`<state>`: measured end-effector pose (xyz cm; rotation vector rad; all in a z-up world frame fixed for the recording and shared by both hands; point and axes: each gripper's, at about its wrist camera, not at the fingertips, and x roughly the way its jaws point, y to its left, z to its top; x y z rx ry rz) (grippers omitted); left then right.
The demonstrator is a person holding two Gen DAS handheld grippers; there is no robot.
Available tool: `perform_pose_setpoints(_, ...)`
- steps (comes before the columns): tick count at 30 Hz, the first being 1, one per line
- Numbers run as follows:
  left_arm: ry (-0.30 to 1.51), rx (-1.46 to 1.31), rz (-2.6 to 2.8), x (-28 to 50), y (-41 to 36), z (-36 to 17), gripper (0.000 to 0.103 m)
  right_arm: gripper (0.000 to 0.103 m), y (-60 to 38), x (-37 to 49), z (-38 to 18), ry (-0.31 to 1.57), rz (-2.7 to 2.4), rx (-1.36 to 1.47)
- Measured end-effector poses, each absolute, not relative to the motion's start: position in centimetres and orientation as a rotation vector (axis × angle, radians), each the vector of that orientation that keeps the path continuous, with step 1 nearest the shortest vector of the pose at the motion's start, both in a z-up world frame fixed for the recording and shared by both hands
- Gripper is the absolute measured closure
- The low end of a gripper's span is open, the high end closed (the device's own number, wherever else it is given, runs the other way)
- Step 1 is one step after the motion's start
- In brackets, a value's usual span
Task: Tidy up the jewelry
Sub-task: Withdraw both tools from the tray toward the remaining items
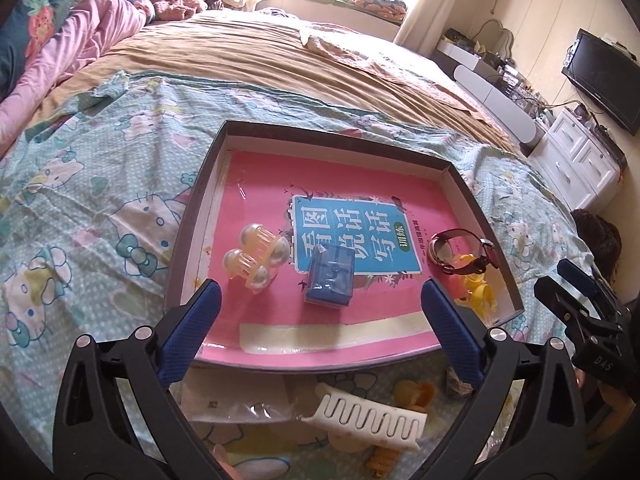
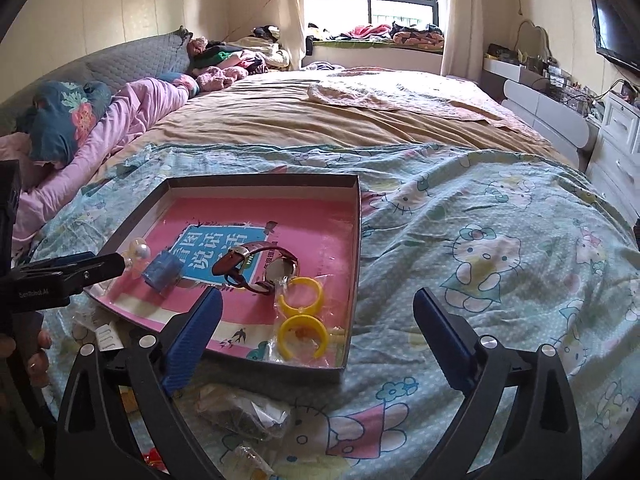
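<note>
A shallow dark-rimmed box (image 1: 200, 184) lies on the bed with a pink book (image 1: 256, 176) as its floor. In it lie a pearl hair clip (image 1: 256, 258), a small blue box (image 1: 331, 278), a brown-strap watch (image 1: 460, 250) and yellow rings in plastic (image 1: 478, 292). My left gripper (image 1: 320, 332) is open and empty above the box's near edge. My right gripper (image 2: 318, 340) is open and empty over the box's near right corner (image 2: 340, 372), close to the yellow rings (image 2: 300, 312) and watch (image 2: 260, 266).
In front of the box on the Hello Kitty sheet (image 1: 80, 200) lie a white comb clip (image 1: 368, 420), an orange clip (image 1: 414, 396), a clear bag (image 1: 236, 400) and a dark bagged item (image 2: 244, 412). Drawers (image 1: 576, 160) stand at right.
</note>
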<state>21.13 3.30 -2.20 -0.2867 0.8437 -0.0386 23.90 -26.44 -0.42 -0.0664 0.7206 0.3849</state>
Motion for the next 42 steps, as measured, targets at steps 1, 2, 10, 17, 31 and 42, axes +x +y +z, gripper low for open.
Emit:
perform_pose_setpoints(1,0.842,-0.287,-0.038,21.0,3.3,-2.1,0.010,0.007,-26.6,23.7,-0.2,0.716,0.383,-0.064)
perform_pose_setpoints(2,0.841,-0.286,-0.038,20.8,3.3,-2.0,0.010,0.007,-26.7,23.5,-0.1,0.713,0.383,-0.063)
perform_pose_setpoints(10,0.816,-0.317,-0.032,19.5,3.9,-0.6,0.010,0.006,-27.2,22.1,1.2,0.688,0.380,-0.062)
perform_pose_setpoints(17,0.773,-0.328,-0.037,17.9,3.9,1.0,0.010,0.006,-27.4,20.8,2.9,0.652,0.387,-0.059)
perform_pose_setpoints(31,0.731,-0.291,-0.036,14.7,3.3,3.7,0.010,0.006,-27.9,17.7,5.7,0.593,0.419,-0.056)
perform_pose_setpoints(42,0.687,-0.266,-0.029,12.0,3.0,5.5,0.010,0.005,-28.5,15.0,7.4,0.554,0.442,-0.058)
